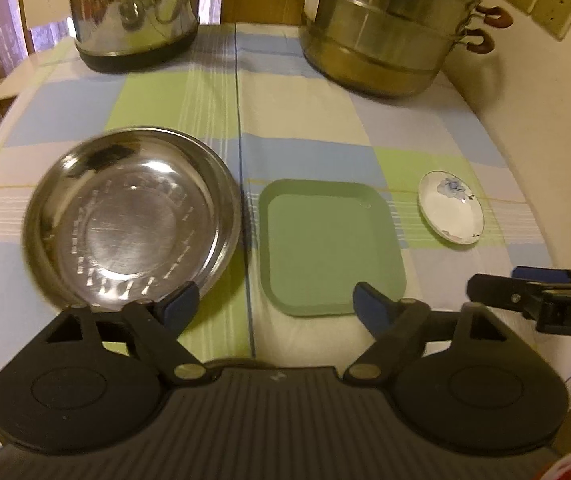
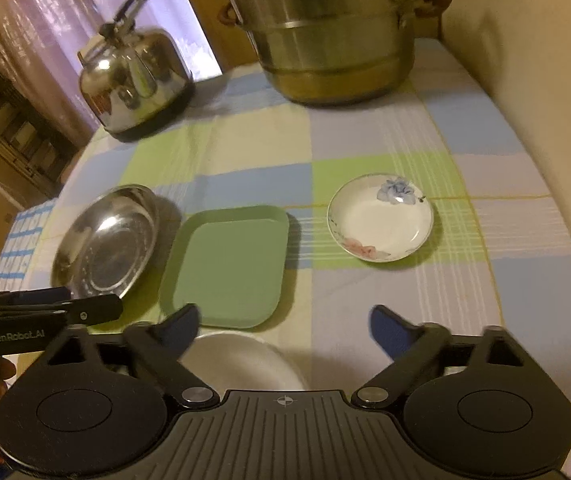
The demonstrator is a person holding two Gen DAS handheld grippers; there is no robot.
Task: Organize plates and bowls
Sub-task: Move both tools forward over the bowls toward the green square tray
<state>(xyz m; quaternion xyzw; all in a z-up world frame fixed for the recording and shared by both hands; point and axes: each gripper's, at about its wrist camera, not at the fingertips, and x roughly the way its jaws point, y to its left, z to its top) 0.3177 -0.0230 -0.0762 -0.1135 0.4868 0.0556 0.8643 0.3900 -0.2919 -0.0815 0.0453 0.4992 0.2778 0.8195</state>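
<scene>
A round steel plate (image 1: 131,220) lies at the left on the checked tablecloth; it also shows in the right wrist view (image 2: 105,242). A green square plate (image 1: 331,250) lies in the middle, also in the right wrist view (image 2: 229,268). A small white flowered dish (image 1: 451,212) lies to the right (image 2: 381,216). A white bowl (image 2: 241,360) sits just under my right gripper. My left gripper (image 1: 275,302) is open and empty, its left finger over the steel plate's near rim. My right gripper (image 2: 285,324) is open and empty, above the near table.
A steel kettle (image 1: 135,12) stands at the back left and a large stacked steamer pot (image 1: 385,28) at the back right. A wall (image 1: 545,80) runs along the table's right side. The other gripper (image 1: 533,292) shows at the right edge.
</scene>
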